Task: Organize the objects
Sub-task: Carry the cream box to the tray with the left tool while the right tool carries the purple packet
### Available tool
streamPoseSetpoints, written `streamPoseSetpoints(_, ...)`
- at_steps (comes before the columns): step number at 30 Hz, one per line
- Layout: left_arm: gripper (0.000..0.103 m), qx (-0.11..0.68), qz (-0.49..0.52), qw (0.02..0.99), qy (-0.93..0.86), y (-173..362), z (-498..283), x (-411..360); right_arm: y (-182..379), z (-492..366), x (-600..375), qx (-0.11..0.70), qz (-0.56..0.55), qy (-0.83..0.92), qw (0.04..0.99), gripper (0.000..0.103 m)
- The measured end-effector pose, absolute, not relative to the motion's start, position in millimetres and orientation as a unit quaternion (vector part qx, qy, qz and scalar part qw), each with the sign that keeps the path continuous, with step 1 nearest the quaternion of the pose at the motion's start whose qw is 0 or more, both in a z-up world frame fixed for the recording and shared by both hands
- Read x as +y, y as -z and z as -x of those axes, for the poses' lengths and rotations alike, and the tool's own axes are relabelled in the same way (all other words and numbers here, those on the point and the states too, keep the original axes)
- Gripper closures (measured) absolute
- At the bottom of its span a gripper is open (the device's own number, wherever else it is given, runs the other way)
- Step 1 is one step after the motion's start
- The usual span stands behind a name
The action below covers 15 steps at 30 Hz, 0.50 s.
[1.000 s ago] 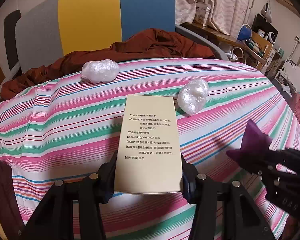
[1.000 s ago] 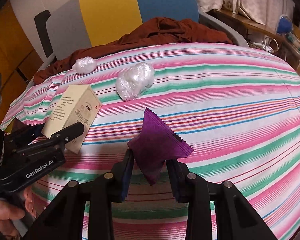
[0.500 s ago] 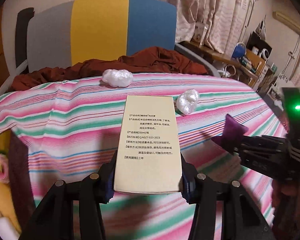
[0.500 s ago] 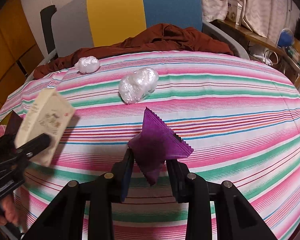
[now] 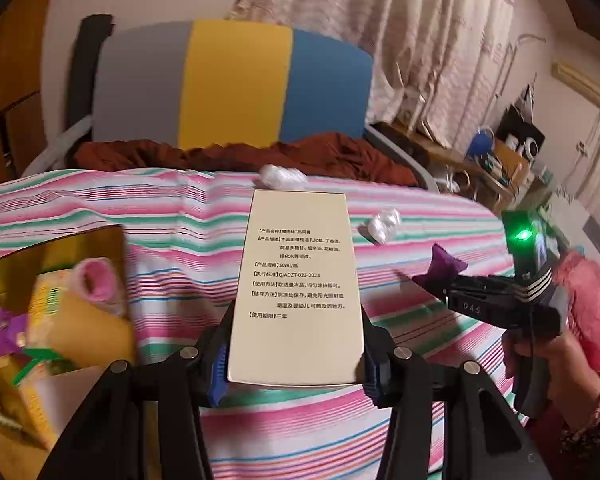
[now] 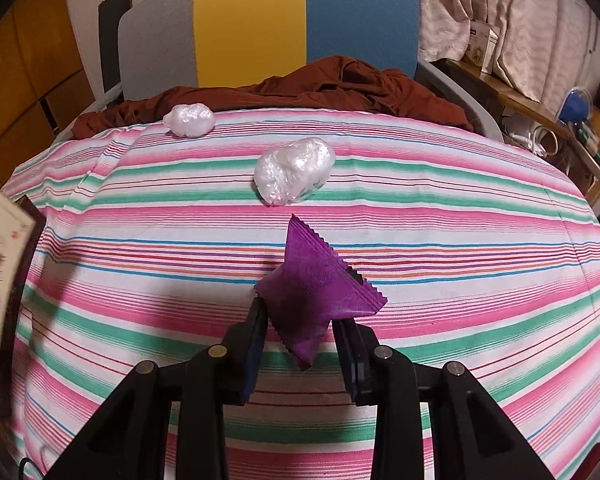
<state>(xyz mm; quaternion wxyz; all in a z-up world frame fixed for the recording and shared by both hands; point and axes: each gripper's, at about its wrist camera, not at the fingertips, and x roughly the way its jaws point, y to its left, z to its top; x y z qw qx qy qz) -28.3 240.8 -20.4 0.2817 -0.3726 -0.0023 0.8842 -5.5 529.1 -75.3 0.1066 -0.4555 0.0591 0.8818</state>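
Observation:
My left gripper (image 5: 294,364) is shut on a cream carton (image 5: 298,288) with printed Chinese text and holds it above the striped cloth (image 5: 180,216). The carton also shows at the left edge of the right wrist view (image 6: 0,264). My right gripper (image 6: 300,336) is shut on a purple sachet (image 6: 316,288) with zigzag edges, held above the cloth (image 6: 460,240). In the left wrist view the right gripper (image 5: 440,284) and its sachet (image 5: 444,268) are at the right. Two crumpled white plastic wads (image 6: 294,176) (image 6: 189,119) lie on the cloth farther back.
A gold box (image 5: 24,256) with several small items, one a pink roll (image 5: 96,284), sits at the left. A rust-brown garment (image 6: 320,88) lies at the back below a grey, yellow and blue chair back (image 6: 268,20). A cluttered side shelf (image 5: 496,160) stands at the right.
My left gripper has swung left and tilted up with the carton, bringing the gold box into view. My right gripper still holds the sachet, hardly moved.

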Motion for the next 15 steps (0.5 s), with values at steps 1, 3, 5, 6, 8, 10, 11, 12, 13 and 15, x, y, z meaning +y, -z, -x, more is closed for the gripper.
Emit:
streamPoseSetpoints(1, 0.052, -0.003, 0.367, 0.277, -0.888, 17, 26, 232, 75, 5, 528, 0.056, 0.454, -0.883, 0.106, 0.07)
streamPoseSetpoints(3, 0.052, 0.001, 0.357, 0.269, -0.894, 13, 21, 220, 74, 5, 526, 0.053, 0.452, -0.884, 0.104, 0.07)
streamPoseSetpoints(5, 0.052, 0.004, 0.35, 0.255, -0.901, 10, 18, 202, 74, 5, 524, 0.049, 0.451, -0.885, 0.104, 0.07)
streamPoseSetpoints(6, 0.052, 0.0, 0.35, 0.249, -0.903, 10, 18, 194, 74, 5, 523, 0.047, 0.45, -0.886, 0.102, 0.07)
streamPoseSetpoints(8, 0.052, -0.013, 0.352, 0.235, -0.906, 9, 19, 175, 74, 4, 520, 0.044, 0.449, -0.887, 0.101, 0.07)
streamPoseSetpoints(10, 0.052, -0.026, 0.352, 0.221, -0.909, 8, 20, 156, 73, 4, 517, 0.04, 0.446, -0.889, 0.097, 0.07)
streamPoseSetpoints(11, 0.052, -0.03, 0.351, 0.213, -0.911, 8, 22, 146, 72, 4, 515, 0.039, 0.444, -0.89, 0.095, 0.07)
streamPoseSetpoints(12, 0.052, -0.031, 0.349, 0.203, -0.914, 8, 24, 138, 72, 4, 513, 0.036, 0.442, -0.891, 0.093, 0.07)
streamPoseSetpoints(13, 0.052, -0.032, 0.348, 0.191, -0.917, 8, 25, 128, 72, 4, 510, 0.032, 0.44, -0.893, 0.091, 0.07)
streamPoseSetpoints(15, 0.052, -0.042, 0.352, 0.168, -0.92, 8, 30, 108, 70, 4, 505, 0.026, 0.436, -0.895, 0.087, 0.07)
